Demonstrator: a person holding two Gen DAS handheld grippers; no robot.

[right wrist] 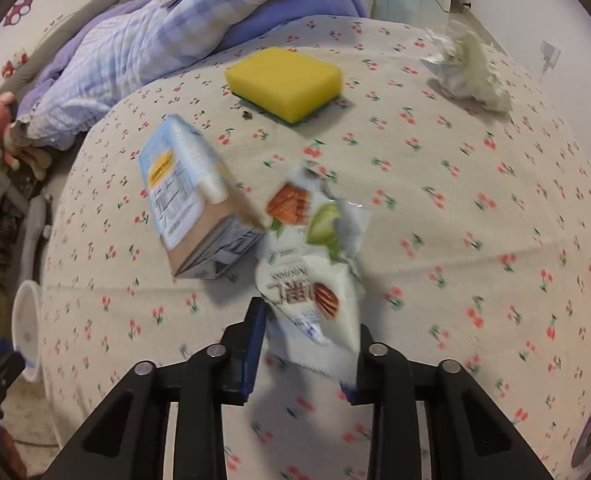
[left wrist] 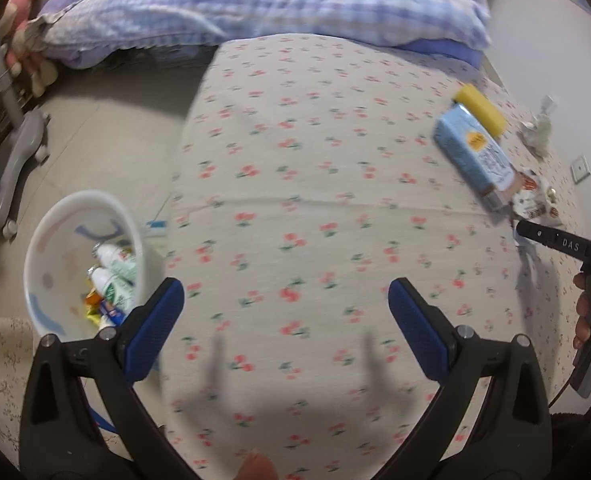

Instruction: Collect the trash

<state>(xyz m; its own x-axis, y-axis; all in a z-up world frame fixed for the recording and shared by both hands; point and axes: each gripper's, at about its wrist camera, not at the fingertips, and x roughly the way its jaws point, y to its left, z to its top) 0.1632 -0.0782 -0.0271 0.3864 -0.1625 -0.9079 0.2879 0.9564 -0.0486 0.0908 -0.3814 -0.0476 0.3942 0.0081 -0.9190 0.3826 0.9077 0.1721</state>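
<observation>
Pickup is the step I judge in hand: my right gripper (right wrist: 305,356) clenches the snack wrapper (right wrist: 315,280) between its fingers, my left gripper (left wrist: 285,320) hangs released, and next I must carry it left to the bin (left wrist: 55,220).

Snack wrapper (right wrist: 315,280) between closed fingers (right wrist: 253,344)

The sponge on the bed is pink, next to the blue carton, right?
Not quite. The sponge is yellow, not pink. The right wrist view shows it lying on the bed beyond the blue carton.
</observation>
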